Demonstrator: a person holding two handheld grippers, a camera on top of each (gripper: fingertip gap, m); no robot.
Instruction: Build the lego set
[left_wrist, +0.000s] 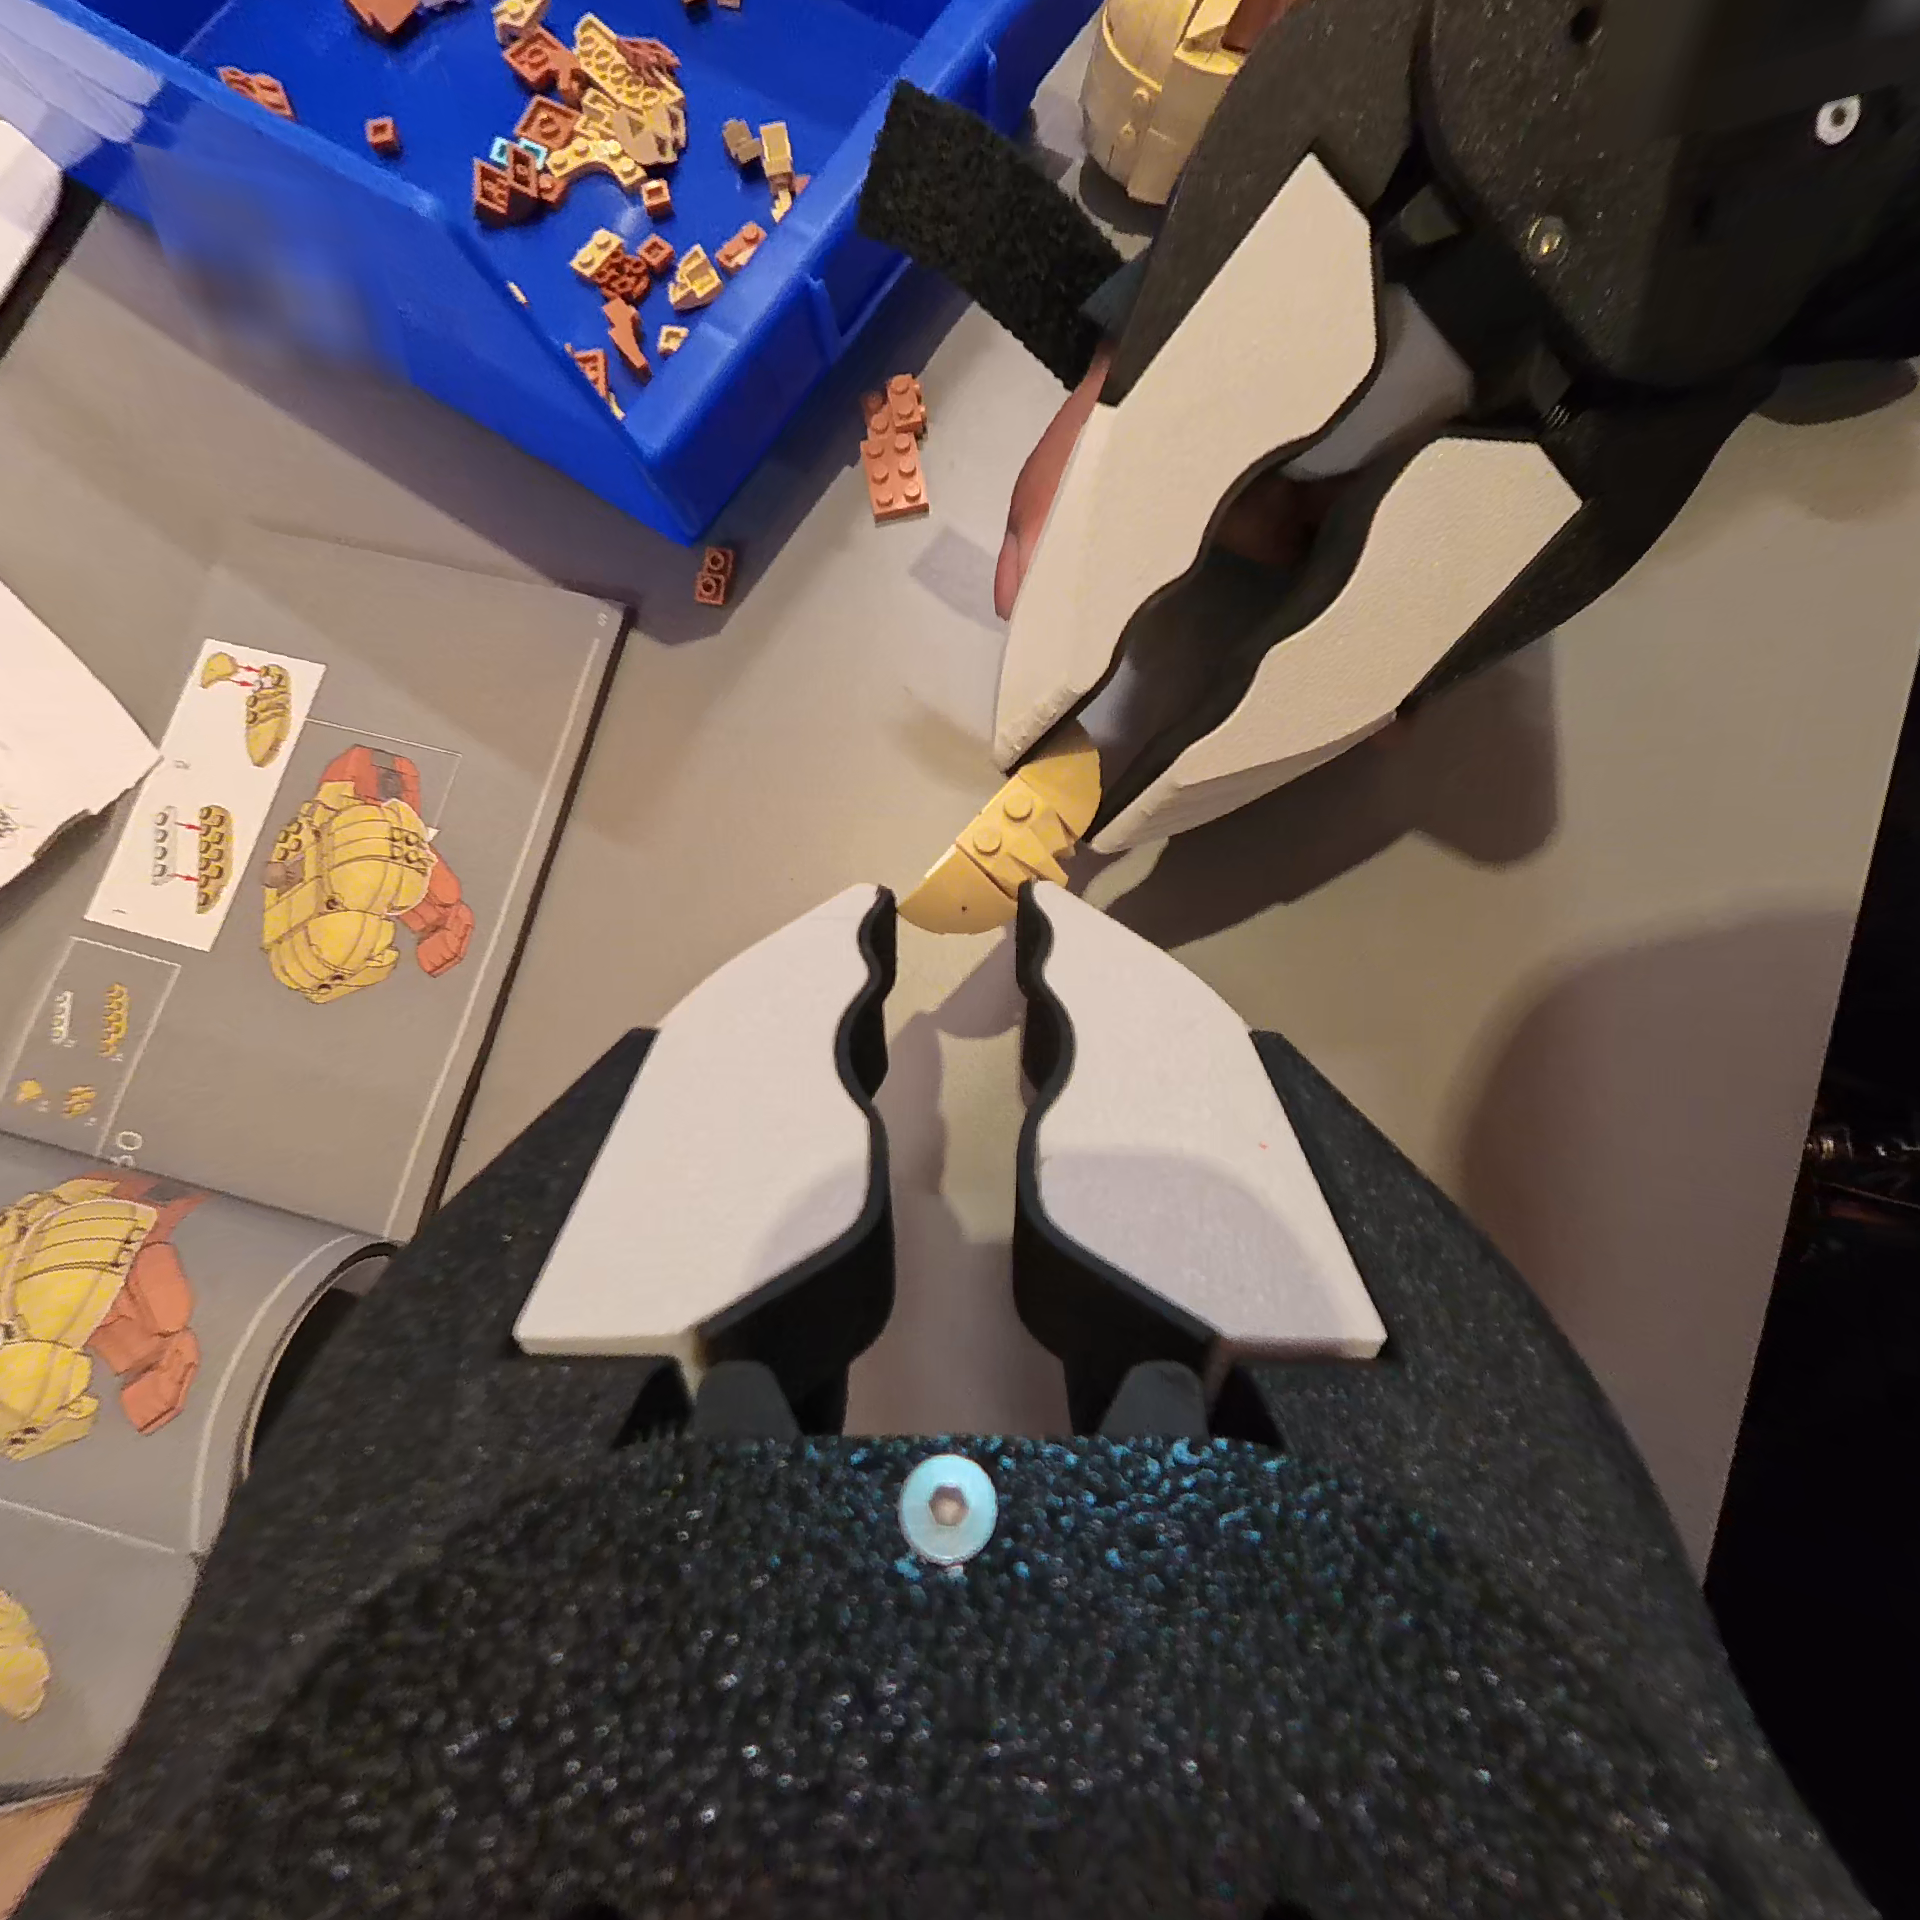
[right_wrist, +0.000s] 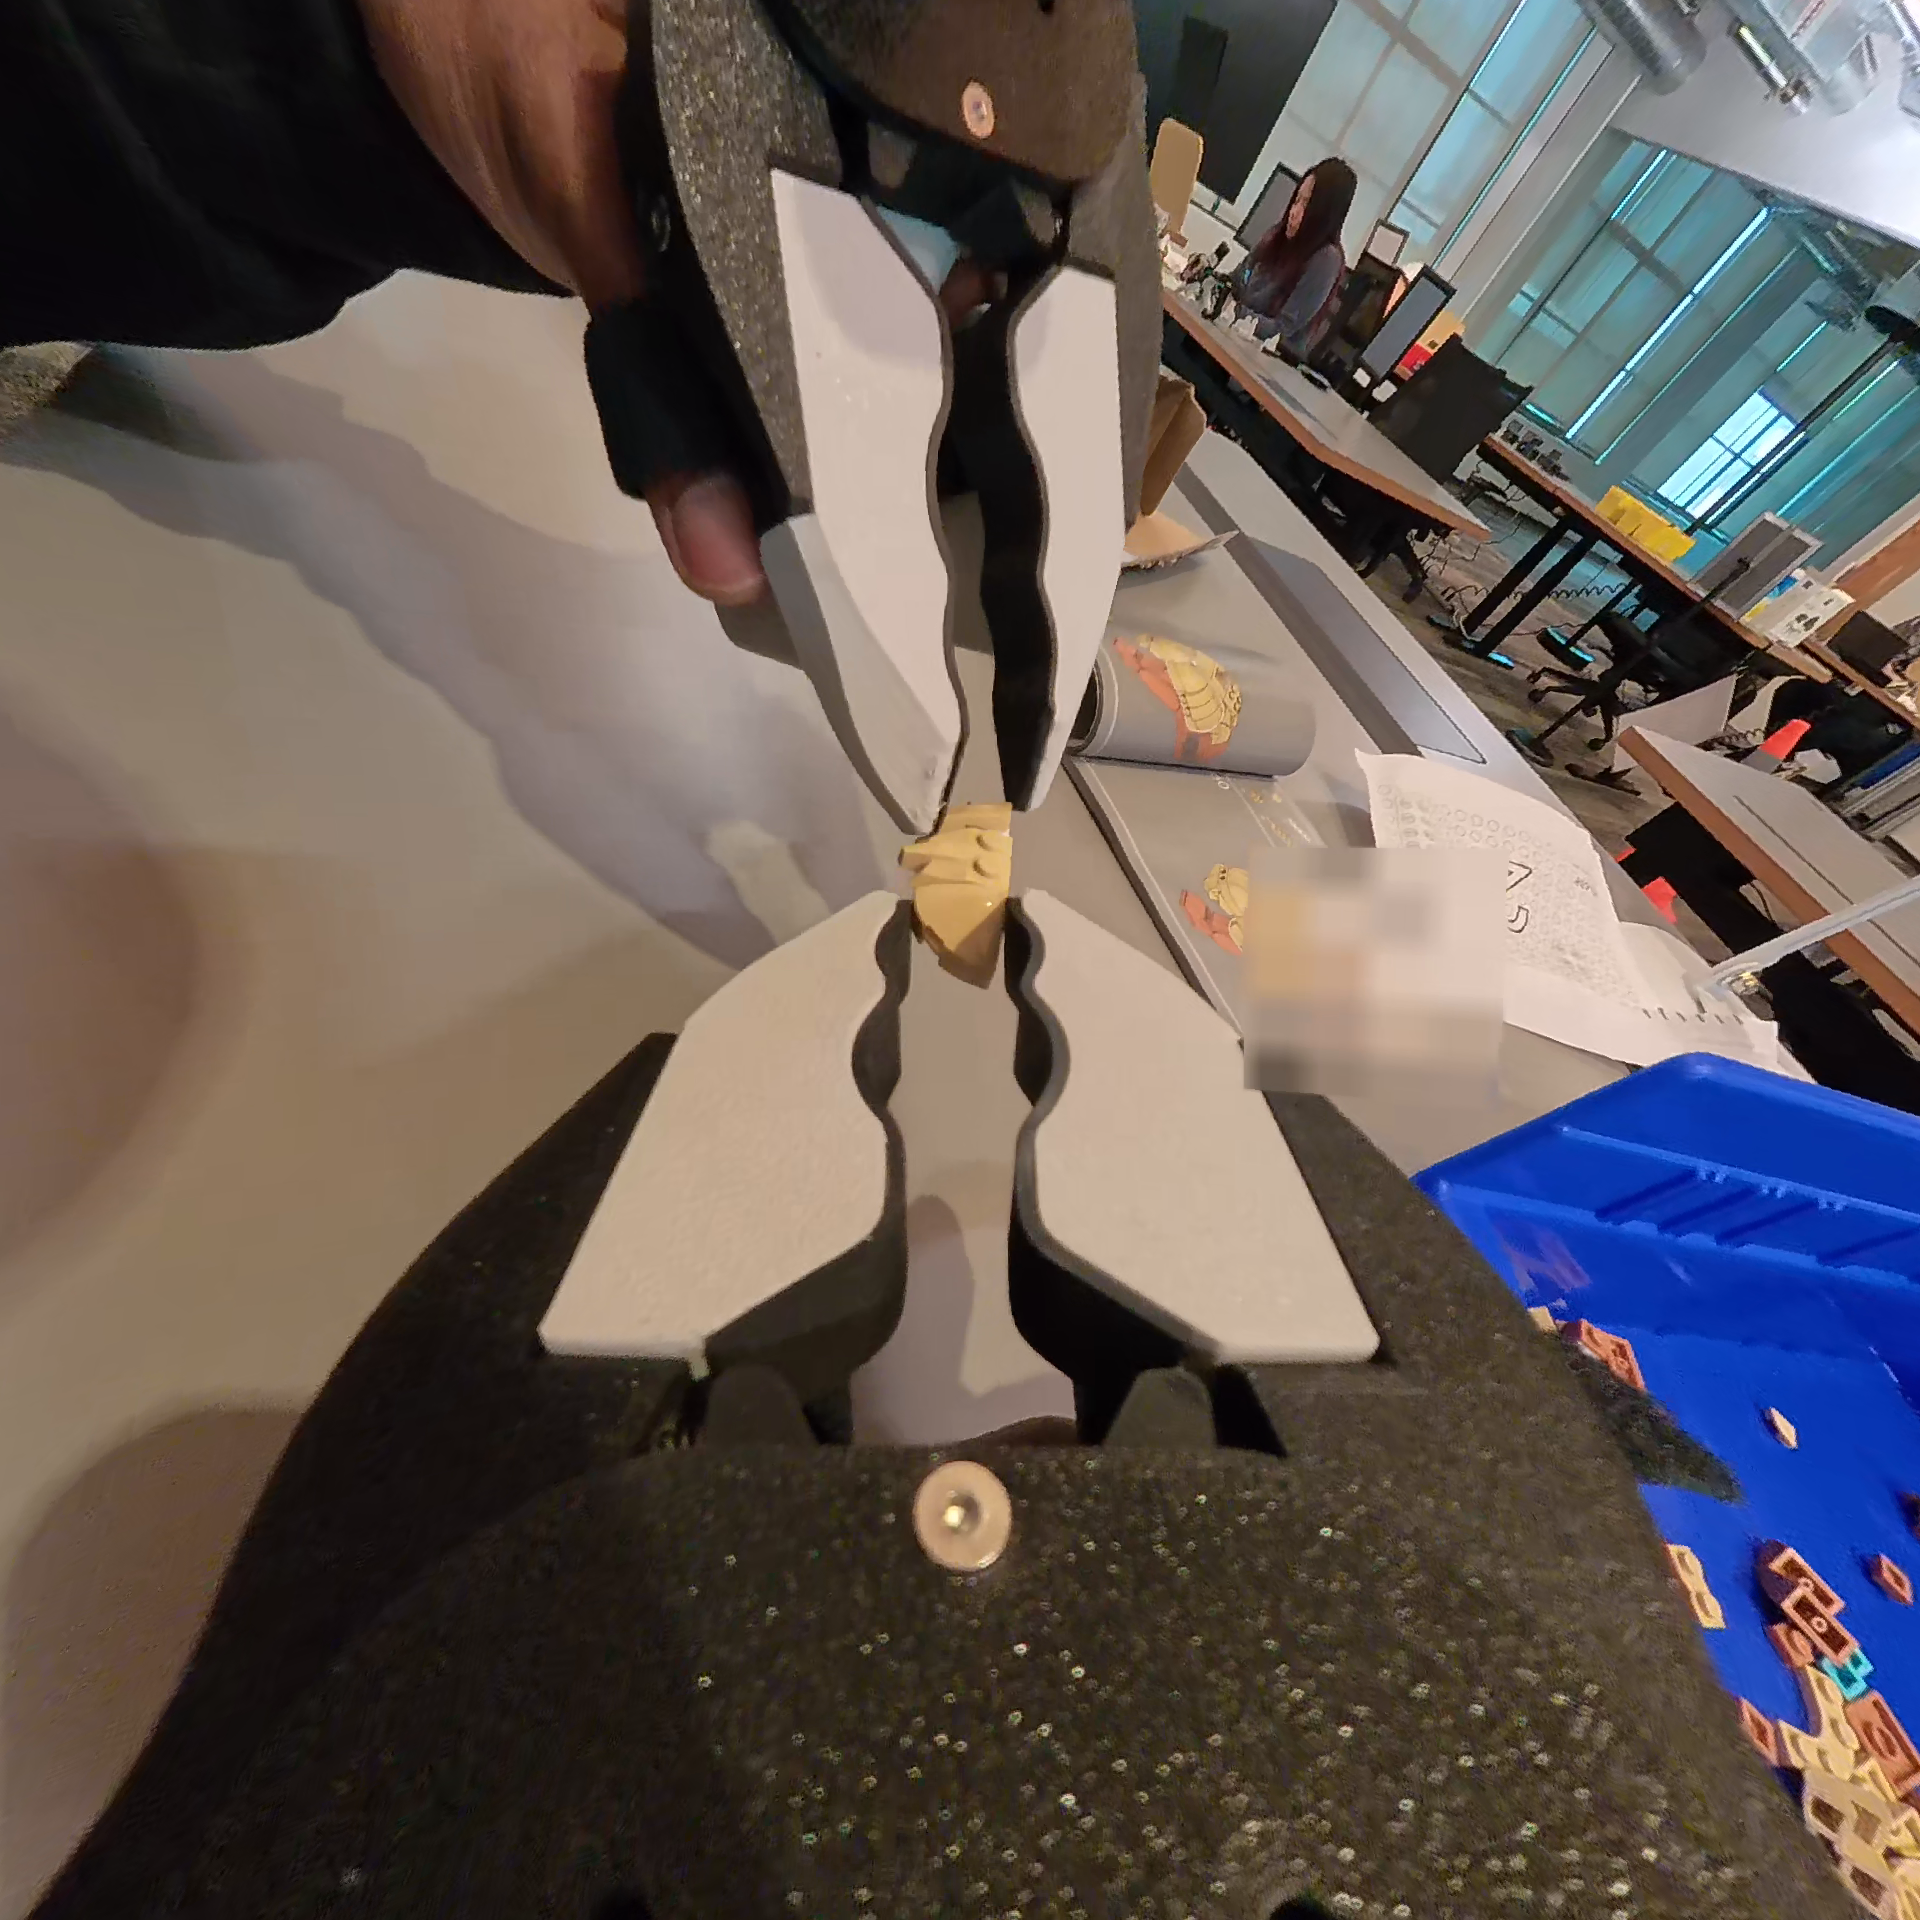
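Tan curved lego assembly (left_wrist: 1013, 842), a small crescent of studded plates and smooth slopes, hangs above the grey bench (left_wrist: 1351, 1039), pinched from both ends. The left gripper (left_wrist: 951, 899), with grey fingers lined in black wavy rubber, has its tips closed around the rounded lower end of the piece; the jaws stand only as far apart as the piece is wide. The right gripper (left_wrist: 1049, 800) reaches in from the far right corner with its tips nearly together on the opposite end. In the right wrist view the same assembly (right_wrist: 961, 894) sits between the right gripper (right_wrist: 956, 914) in the foreground and the left gripper (right_wrist: 982, 795) coming down from above, held by a hand (right_wrist: 540, 156).

A blue plastic bin (left_wrist: 727, 343) of loose tan and reddish-brown bricks stands at the far left of the bench. Just beside its near corner lie a few reddish-brown studded plates (left_wrist: 896, 447) and one small brown brick (left_wrist: 715, 574). An open grey instruction booklet (left_wrist: 312, 883) lies along the left edge.
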